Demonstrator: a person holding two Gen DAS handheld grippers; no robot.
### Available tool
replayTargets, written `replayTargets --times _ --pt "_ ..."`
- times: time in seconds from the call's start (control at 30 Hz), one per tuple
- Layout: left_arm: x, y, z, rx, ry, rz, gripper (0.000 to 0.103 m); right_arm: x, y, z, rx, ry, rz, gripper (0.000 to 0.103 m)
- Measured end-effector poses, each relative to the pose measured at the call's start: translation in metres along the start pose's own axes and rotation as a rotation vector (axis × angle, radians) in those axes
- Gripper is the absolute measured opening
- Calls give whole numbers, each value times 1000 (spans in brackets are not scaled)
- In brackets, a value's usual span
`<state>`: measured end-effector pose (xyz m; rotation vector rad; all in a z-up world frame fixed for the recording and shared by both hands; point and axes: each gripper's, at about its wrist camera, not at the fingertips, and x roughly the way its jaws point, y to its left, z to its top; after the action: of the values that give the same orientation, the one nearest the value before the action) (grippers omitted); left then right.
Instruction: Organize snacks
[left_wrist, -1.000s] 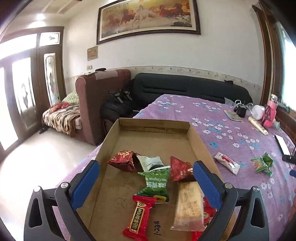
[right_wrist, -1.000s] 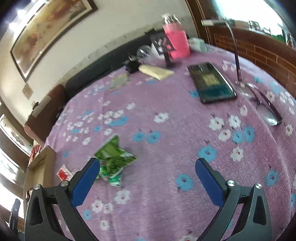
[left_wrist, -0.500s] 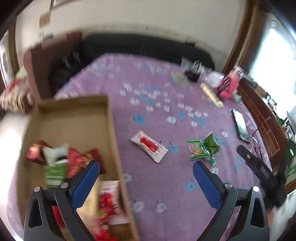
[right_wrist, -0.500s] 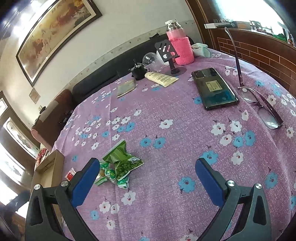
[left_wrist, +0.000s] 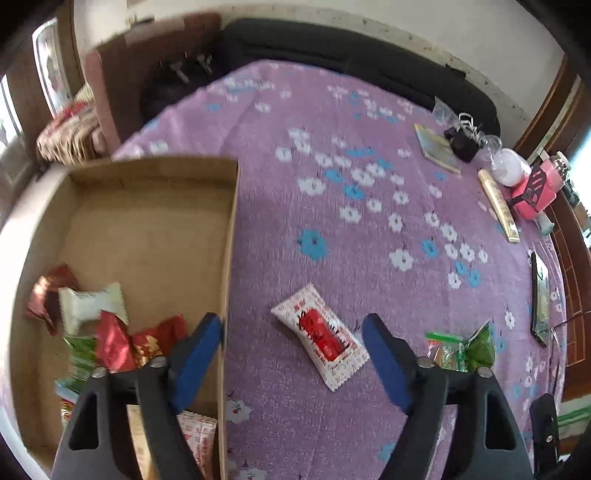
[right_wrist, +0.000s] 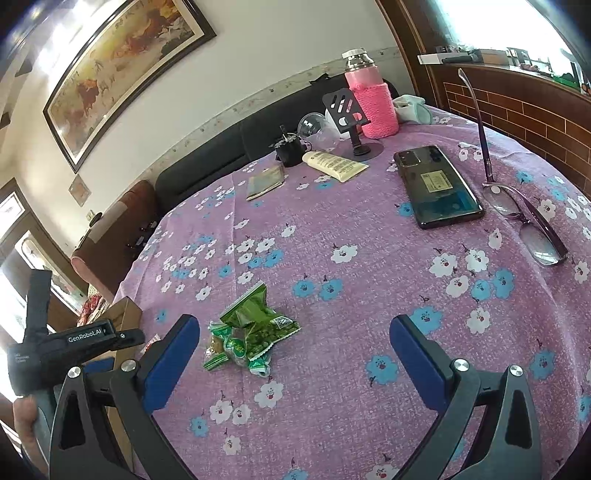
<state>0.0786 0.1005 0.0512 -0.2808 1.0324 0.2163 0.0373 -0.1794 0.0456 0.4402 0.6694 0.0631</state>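
Your table (right_wrist: 369, 229) wears a purple cloth strewn with white and blue flowers, and behind it a dark sofa (right_wrist: 221, 147) runs along a pale wall where a framed painting of horses (right_wrist: 118, 70) hangs. On the far side of the cloth sit a pink-sleeved bottle (right_wrist: 371, 99), a black phone stand (right_wrist: 347, 110), a cream tube (right_wrist: 334, 164) and a dark phone (right_wrist: 437, 186) lying flat, with glasses (right_wrist: 524, 214) just beside it. Your left tool (left_wrist: 293, 332) is spread wide and holds nothing — the red-and-white snack packet (left_wrist: 321, 332) lies on the cloth between its fingers, its print too blurred to read. Just left of it stands the cardboard box (left_wrist: 231, 236) with several wrapped snacks (left_wrist: 110, 332) heaped at its near end. Your right tool (right_wrist: 295, 343) is also wide and empty; the green snack packets (right_wrist: 251, 332) lie on the cloth near its left finger. In the right wrist view the left tool's body reads "GenRobot.AI".
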Motion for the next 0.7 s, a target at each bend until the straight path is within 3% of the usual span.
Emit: replayTargets --times 0.23,0.4,0.57,0.67,0.7 --pt "-26 -15 -5 53 -58 -39 80 1 -2 1 13 5 11 103" --pt "-4 -28 -8 24 23 -75 80 1 -3 0 14 1 11 103" --pt "15 -29 -7 -32 27 -23 79 0 -4 0 20 1 15 103" --pt "26 -31 -2 -27 29 5 70 0 -3 0 18 0 17 103" --pt "30 -32 -1 -22 43 6 59 -1 -3 0 18 0 18 103"
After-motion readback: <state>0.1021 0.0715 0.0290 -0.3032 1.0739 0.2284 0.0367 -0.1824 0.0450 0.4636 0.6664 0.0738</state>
